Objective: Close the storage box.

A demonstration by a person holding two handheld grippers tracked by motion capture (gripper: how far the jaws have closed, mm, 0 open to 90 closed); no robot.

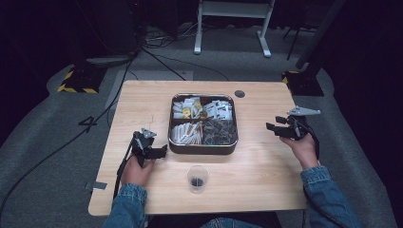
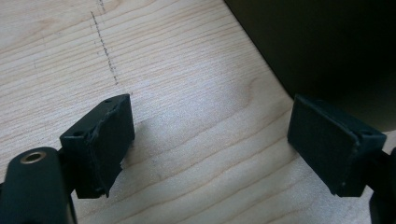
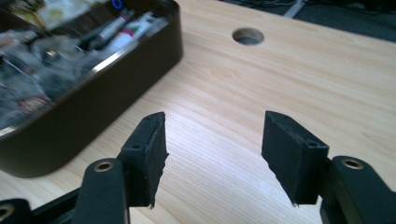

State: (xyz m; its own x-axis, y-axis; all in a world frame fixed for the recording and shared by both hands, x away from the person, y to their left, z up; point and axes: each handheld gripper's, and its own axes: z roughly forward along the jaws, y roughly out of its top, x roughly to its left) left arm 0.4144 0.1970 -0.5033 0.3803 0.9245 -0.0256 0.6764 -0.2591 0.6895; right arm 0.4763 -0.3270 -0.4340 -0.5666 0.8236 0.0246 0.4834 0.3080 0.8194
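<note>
At a light wooden table [image 1: 142,104] seen from above, a person seated at the near edge holds a black gripper in each hand, with a dark metal tray [image 1: 203,147] of sorted packets at the table's centre and a clear plastic cup [image 1: 197,178] just in front of it. The left gripper [image 1: 161,151] rests on the tabletop just beside the tray's near left corner, jaws spread and empty; the right gripper [image 1: 271,127] hovers to the tray's right, apart from it, jaws likewise spread. In the left gripper view, the two pads [image 2: 109,140] stand wide apart over bare wood, the tray's dark wall [image 2: 327,51] close behind. In the right gripper view, open jaws frame bare tabletop, with the tray [image 3: 107,93] at left and a round cable hole [image 3: 248,36] beyond.
</note>
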